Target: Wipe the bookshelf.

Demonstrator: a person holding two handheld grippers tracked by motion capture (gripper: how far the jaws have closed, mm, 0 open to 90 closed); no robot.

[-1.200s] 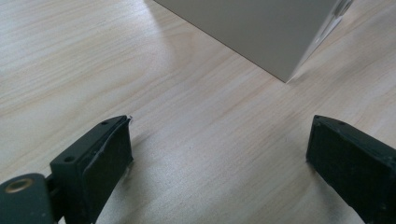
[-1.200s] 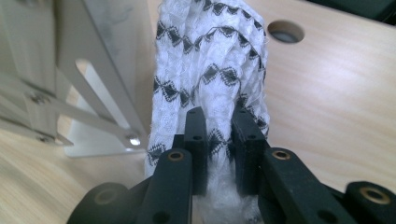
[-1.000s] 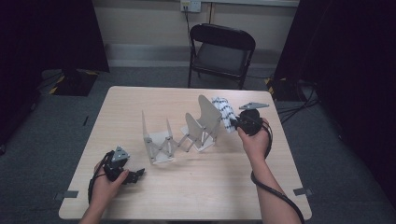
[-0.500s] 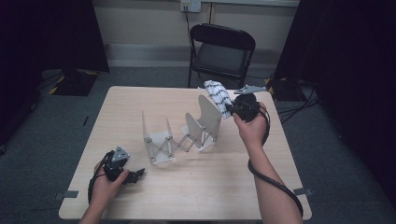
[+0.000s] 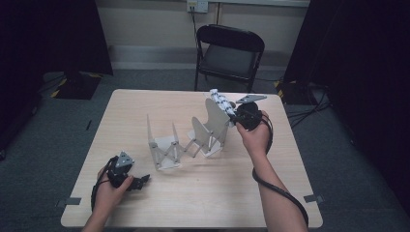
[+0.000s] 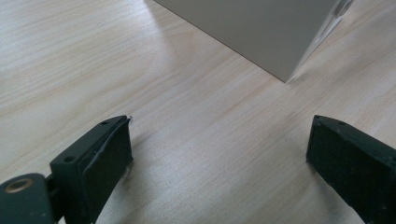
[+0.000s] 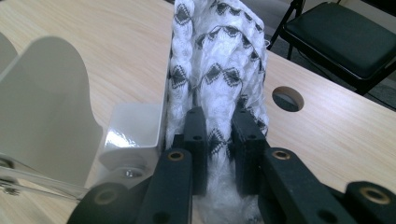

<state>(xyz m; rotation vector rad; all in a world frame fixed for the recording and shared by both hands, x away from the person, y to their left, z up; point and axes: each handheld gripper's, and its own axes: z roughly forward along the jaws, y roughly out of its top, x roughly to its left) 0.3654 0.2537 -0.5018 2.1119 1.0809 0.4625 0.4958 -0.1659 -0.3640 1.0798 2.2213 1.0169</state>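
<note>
The right gripper (image 7: 217, 140) has its jaws pinched on a rolled white cloth (image 7: 217, 60) with a black diamond pattern, biting it low so most of the roll stands clear above the pads. In the high view this gripper (image 5: 236, 116) holds the cloth (image 5: 220, 101) at the far end of the rack (image 5: 193, 140), just beside its last divider, off the table. That hold looks chosen so the roll can go down upright into a slot without the jaws fouling the plates.

The rack is an accordion stand of pale upright plates joined by a scissor link, in the middle of the table (image 5: 145, 106). From the right gripper view one curved plate (image 7: 46, 102) sits just left of the cloth, with the white base between them.

The left gripper (image 6: 217, 154) rests low near the table's front left, jaws wide apart with nothing between them, a rack plate (image 6: 252, 32) ahead. It is probably parked there, ready to steady the rack. A folding chair (image 5: 229, 53) stands beyond the table.
</note>
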